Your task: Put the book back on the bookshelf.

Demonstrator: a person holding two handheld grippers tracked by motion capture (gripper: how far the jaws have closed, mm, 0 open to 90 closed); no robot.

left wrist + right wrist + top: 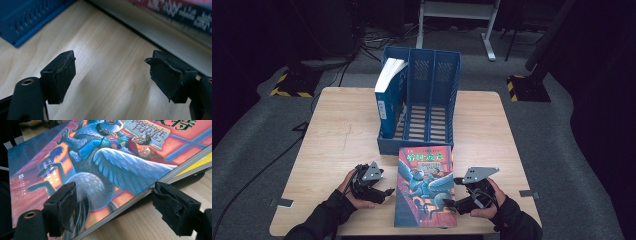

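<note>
A book with a colourful illustrated cover [424, 185] lies flat at the table's front, just before a blue three-slot file rack [444, 85]. My left gripper [388, 192] is to the left of the book, open over bare wood [112, 72], with the book's pale page edge [175, 32] beyond its fingertips. At the book's right edge my right gripper [453, 192] stands open [112, 200]. One of its jaws is over the cover [100, 157] and the other touches the edge from beside and below. A dark shadow runs under that edge.
A thick blue book [387, 100] stands upright in the rack's left slot; the other two slots hold nothing. The rack's corner [25, 22] is close ahead of my left gripper. The wooden table [342, 130] has bare room on both sides of the rack.
</note>
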